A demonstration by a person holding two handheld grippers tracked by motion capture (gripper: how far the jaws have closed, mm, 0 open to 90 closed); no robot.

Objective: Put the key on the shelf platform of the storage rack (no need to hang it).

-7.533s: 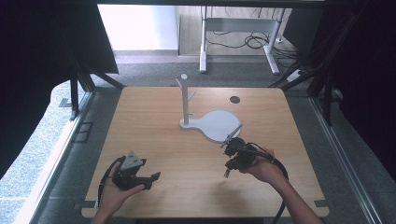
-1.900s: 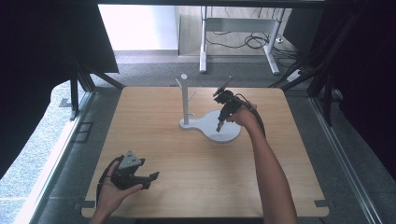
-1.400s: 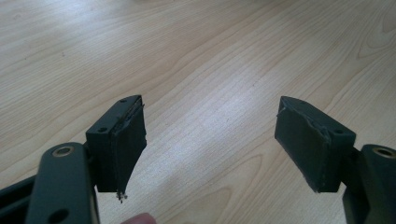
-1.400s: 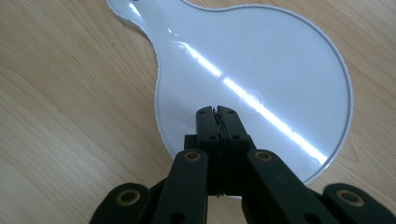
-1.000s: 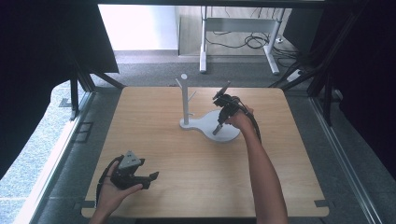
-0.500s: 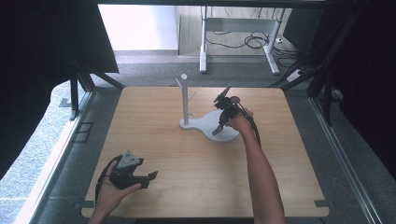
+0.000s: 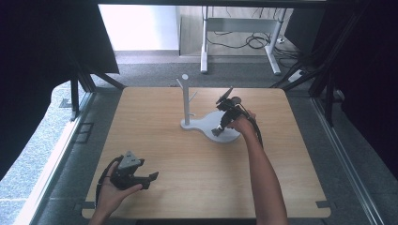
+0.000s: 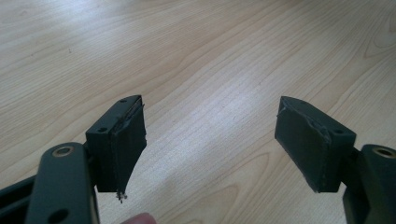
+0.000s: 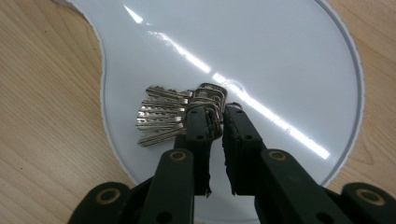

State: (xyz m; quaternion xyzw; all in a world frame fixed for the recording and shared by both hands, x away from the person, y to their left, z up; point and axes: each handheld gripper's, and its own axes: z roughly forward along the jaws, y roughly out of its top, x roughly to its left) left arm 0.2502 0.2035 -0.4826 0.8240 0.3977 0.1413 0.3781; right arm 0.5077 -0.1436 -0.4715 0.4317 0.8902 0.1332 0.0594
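White flat stand base with upright peg post is sitting mid-counter, toward far side of light wooden counter. Bunch of silver metal keys is lying on that base, right gripper touching it. Left gripper is resting near-left.

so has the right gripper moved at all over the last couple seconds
Yes. In the high view the right gripper has come down and toward the person, from up beside the white stand's post to low over its base, shut on the keys.
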